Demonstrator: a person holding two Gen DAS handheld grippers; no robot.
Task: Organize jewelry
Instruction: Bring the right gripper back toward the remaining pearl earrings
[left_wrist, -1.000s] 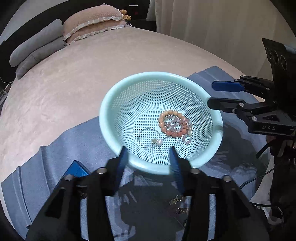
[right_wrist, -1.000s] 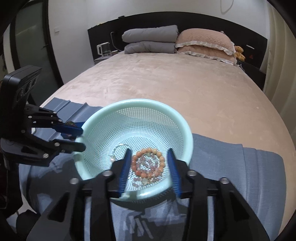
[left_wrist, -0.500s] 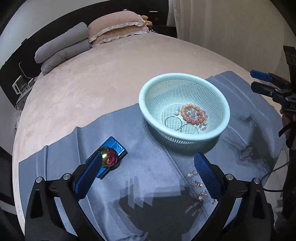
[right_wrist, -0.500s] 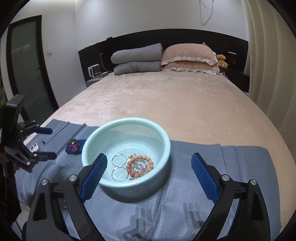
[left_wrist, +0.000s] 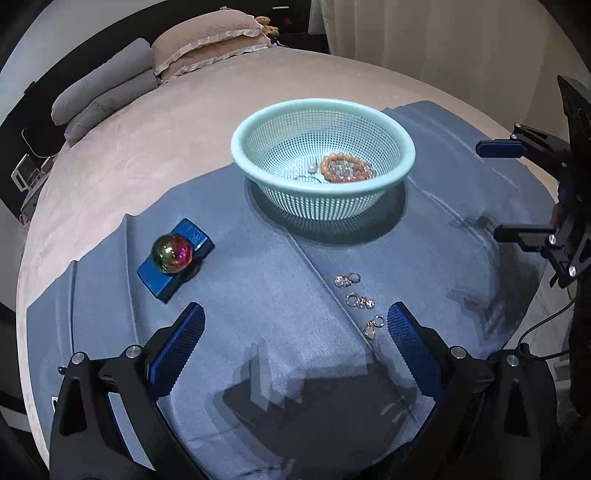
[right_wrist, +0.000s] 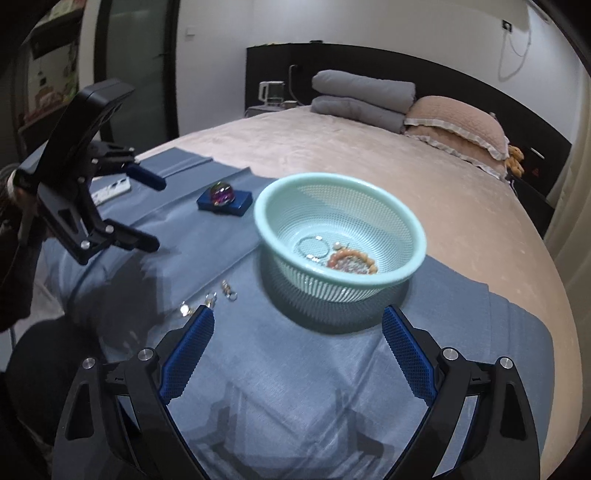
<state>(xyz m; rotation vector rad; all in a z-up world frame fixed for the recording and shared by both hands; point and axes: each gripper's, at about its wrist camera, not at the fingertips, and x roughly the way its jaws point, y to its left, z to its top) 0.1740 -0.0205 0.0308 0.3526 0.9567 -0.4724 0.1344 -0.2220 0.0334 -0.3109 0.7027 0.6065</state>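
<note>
A mint green mesh basket (left_wrist: 258, 122) (right_wrist: 280, 192) stands on a blue cloth (left_wrist: 258, 314) (right_wrist: 295, 369) on the bed. In it lie an orange bead bracelet (left_wrist: 347, 168) (right_wrist: 351, 261), a clear bead bracelet and a hoop with a pearl (right_wrist: 314, 246). Several small earrings (left_wrist: 360, 301) (right_wrist: 210, 297) lie in a row on the cloth in front of the basket. My left gripper (left_wrist: 291, 347) is open and empty, just left of the earrings. My right gripper (right_wrist: 297, 354) is open and empty, near the basket's front.
A blue box (left_wrist: 175, 254) (right_wrist: 225, 203) with an iridescent ball (left_wrist: 171, 254) on it sits left of the basket. Pillows (left_wrist: 207, 40) and folded grey bedding (right_wrist: 364, 98) lie at the bed's head. A white strip (right_wrist: 110, 190) lies on the cloth's far left edge.
Both grippers have opened wide and pulled back from the basket, which now stands on the cloth. The earrings and the blue box have come into view.
</note>
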